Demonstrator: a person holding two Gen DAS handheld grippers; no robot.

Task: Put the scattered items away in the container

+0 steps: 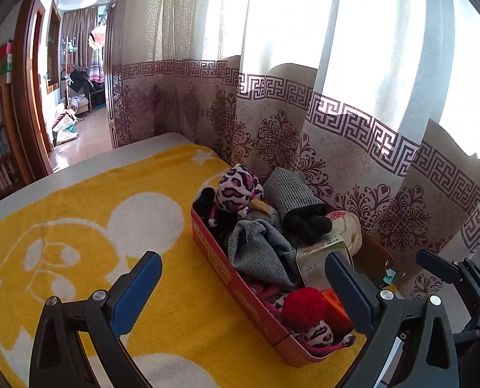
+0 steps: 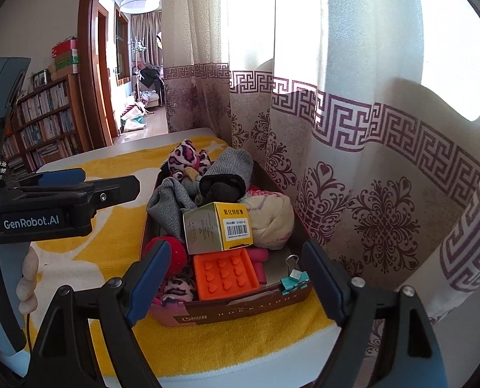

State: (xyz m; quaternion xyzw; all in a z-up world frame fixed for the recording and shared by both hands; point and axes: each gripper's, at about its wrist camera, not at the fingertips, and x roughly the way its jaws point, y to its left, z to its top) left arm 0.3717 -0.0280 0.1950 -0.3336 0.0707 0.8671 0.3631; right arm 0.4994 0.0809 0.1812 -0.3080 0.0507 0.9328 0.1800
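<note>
A long tin (image 1: 214,258) stands on the yellow towel, packed with things. Its brown end wall (image 2: 240,310) faces the right wrist view. Inside lie a leopard-print plush (image 1: 240,187), grey knit pieces (image 1: 259,249), a black glove (image 2: 222,187), a small carton with a yellow label (image 2: 220,226), an orange mould (image 2: 225,273), a red pompom (image 1: 304,307), a cream bundle (image 2: 272,220) and a teal binder clip (image 2: 293,279). My left gripper (image 1: 242,255) is open just in front of the tin, holding nothing. My right gripper (image 2: 236,244) is open wide at the tin's near end, also holding nothing.
The yellow towel (image 1: 94,226) with white cartoon shapes covers a white table (image 1: 78,165). A patterned curtain (image 2: 369,161) hangs close behind the tin. A doorway and a bookshelf (image 2: 46,119) lie far left. A person's hand (image 2: 26,278) holds the left gripper (image 2: 110,179).
</note>
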